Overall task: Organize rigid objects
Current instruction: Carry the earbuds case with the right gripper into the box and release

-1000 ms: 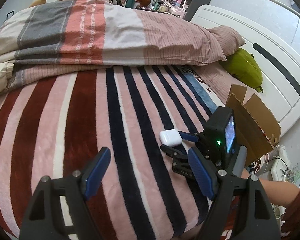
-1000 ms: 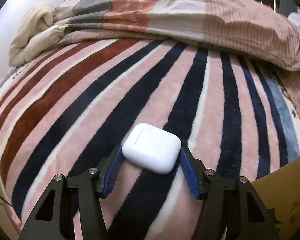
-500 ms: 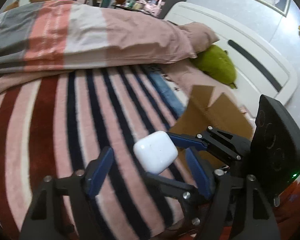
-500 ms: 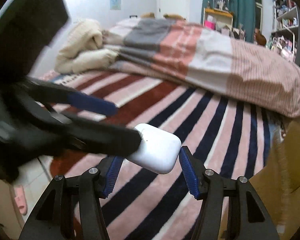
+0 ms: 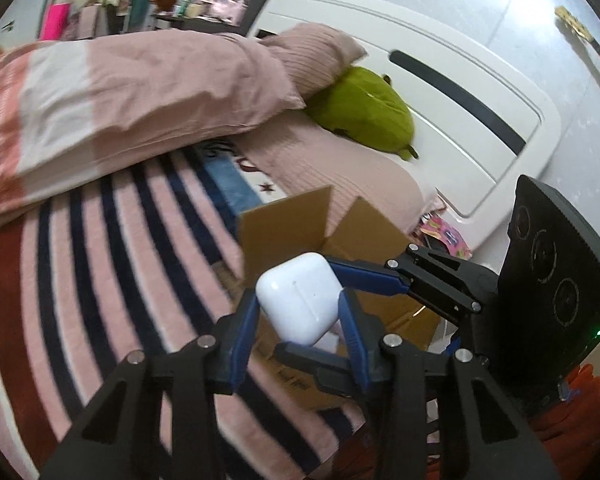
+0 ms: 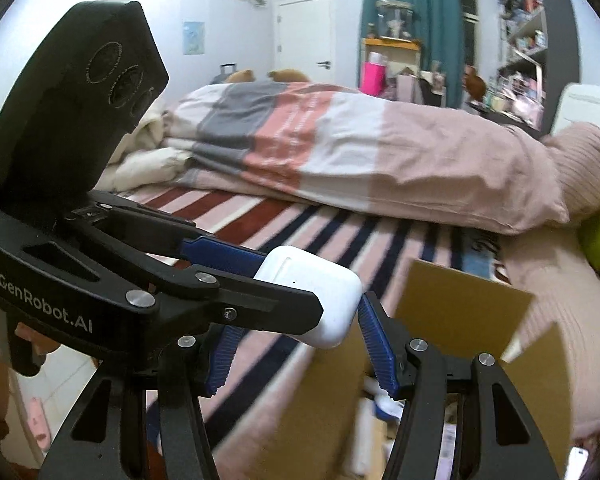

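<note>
A white earbud case (image 5: 298, 296) is held in the air above the striped bed. My left gripper (image 5: 298, 320) has its blue pads closed against the case's sides. In the right wrist view the case (image 6: 320, 300) sits between my right gripper's (image 6: 300, 344) blue fingers, which stand slightly apart from it on the right side. The left gripper's black body (image 6: 100, 240) crosses the right wrist view from the left, and the right gripper's body (image 5: 460, 292) crosses the left wrist view. An open cardboard box (image 5: 340, 240) stands just beyond and below the case.
A folded striped duvet (image 6: 340, 152) lies across the bed's far side. A green plush toy (image 5: 364, 116) and a pink pillow (image 5: 320, 56) rest by the white headboard (image 5: 440, 92). The box (image 6: 460, 312) holds some small items. Floor shows at the lower left.
The right gripper lifted the case off the blanket and carried it toward the box. The left gripper came in and closed on the case; the right fingers have loosened.
</note>
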